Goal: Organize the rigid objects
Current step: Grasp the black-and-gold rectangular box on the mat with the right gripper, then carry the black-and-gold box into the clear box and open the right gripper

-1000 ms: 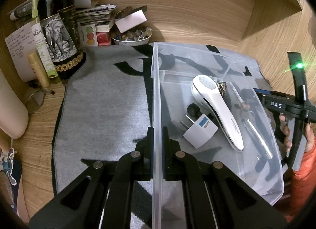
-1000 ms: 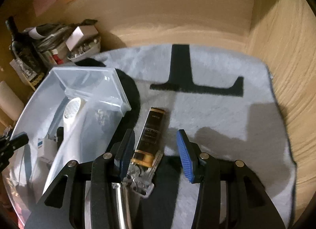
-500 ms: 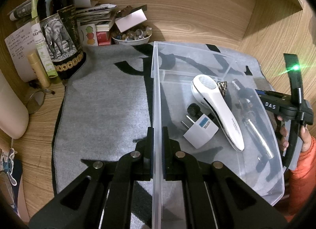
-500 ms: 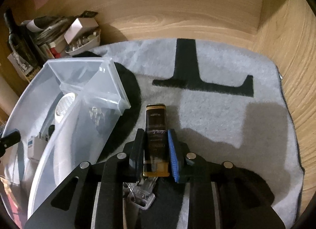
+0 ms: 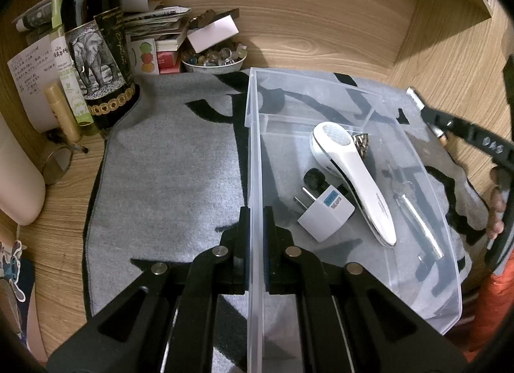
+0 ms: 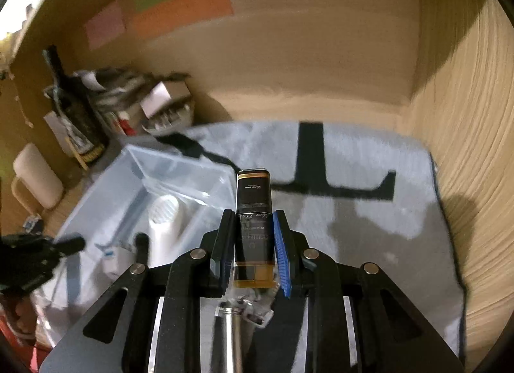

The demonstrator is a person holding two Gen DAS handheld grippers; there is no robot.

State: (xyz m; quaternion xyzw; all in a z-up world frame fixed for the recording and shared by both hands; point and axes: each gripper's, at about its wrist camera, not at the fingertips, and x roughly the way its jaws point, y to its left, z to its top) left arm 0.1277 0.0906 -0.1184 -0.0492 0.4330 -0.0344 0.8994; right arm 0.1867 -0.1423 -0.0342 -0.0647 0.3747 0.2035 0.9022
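A clear plastic bin (image 5: 257, 154) sits on a grey mat (image 5: 167, 180). My left gripper (image 5: 256, 215) is shut on the bin's left wall. Inside lie a white handheld device (image 5: 353, 180), a white plug adapter (image 5: 326, 215), a silver pen-like tool (image 5: 417, 222) and a small black knob. My right gripper (image 6: 253, 228) is shut on a black and gold tube (image 6: 253, 212) and holds it lifted above the mat, right of the bin (image 6: 135, 186). The right gripper also shows at the right edge of the left wrist view (image 5: 465, 135).
A dark wine bottle (image 5: 96, 51), a bowl of small stones (image 5: 213, 58), papers and boxes stand at the back left. Wooden walls (image 6: 465, 148) close in the back and right. The mat (image 6: 369, 212) with black markings lies right of the bin.
My right gripper closed on the black and gold tube and lifted it off the mat. The left gripper has kept its hold on the bin wall.
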